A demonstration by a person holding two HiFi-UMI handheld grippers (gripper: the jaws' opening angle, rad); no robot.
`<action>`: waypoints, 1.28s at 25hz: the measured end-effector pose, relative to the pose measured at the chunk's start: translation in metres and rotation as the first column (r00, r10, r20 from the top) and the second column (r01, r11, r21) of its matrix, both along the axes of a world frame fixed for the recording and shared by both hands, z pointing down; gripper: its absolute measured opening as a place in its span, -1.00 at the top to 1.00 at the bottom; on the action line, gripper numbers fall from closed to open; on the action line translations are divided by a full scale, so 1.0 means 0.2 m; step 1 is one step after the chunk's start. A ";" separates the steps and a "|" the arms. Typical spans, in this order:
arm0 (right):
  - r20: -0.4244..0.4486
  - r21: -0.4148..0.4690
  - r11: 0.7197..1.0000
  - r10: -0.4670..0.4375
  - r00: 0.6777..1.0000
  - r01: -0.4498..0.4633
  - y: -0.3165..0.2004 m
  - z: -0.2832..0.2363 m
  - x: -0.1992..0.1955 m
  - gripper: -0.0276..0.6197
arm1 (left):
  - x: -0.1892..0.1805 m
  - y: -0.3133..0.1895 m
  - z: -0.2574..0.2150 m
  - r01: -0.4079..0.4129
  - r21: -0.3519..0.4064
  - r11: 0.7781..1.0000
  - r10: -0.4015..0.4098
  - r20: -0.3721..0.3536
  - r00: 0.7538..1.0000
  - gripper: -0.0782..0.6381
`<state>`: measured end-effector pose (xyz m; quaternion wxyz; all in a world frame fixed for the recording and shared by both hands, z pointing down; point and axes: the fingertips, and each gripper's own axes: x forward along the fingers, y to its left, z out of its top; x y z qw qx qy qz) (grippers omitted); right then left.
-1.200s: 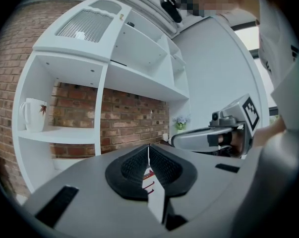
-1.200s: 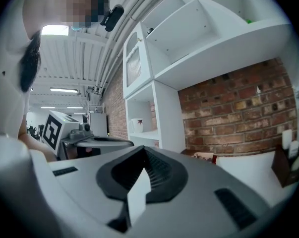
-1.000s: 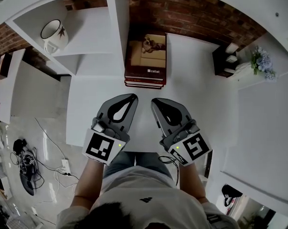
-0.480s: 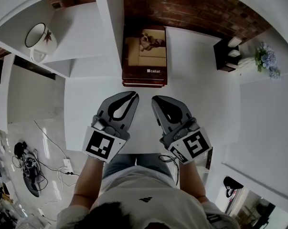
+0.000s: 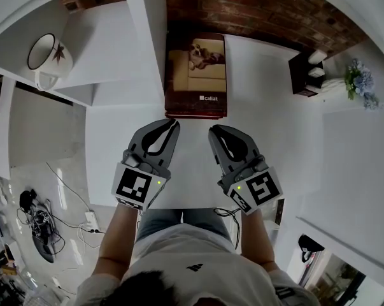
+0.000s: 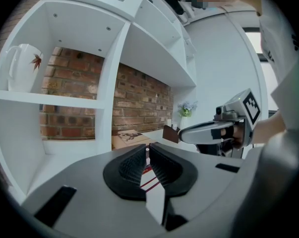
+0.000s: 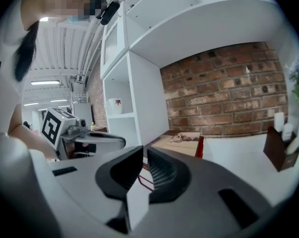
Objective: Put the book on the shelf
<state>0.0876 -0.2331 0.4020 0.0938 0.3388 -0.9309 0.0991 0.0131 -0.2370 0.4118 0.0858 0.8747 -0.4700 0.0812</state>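
A stack of books with a dog picture on the top cover lies flat on the white table, against the upright of the white shelf unit. My left gripper is shut and empty, its tips just short of the stack's near left corner. My right gripper hovers a little short of the near right corner; its jaws are opening by a narrow gap with nothing between them. The books show beyond the left gripper, and the books beyond the right gripper.
A white mug with a red leaf stands in a shelf compartment at the left. A dark desk holder and a vase of flowers stand at the right by the brick wall. Cables lie on the floor, left.
Both grippers have edged forward toward the near edge of the book stack. The right gripper's jaws have parted slightly.
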 end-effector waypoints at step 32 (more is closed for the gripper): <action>-0.184 -0.076 0.997 0.007 0.983 -0.022 -0.26 0.39 0.18 0.46 | -0.12 -0.22 0.36 0.063 -0.100 0.993 -0.053 0.099 0.994 0.37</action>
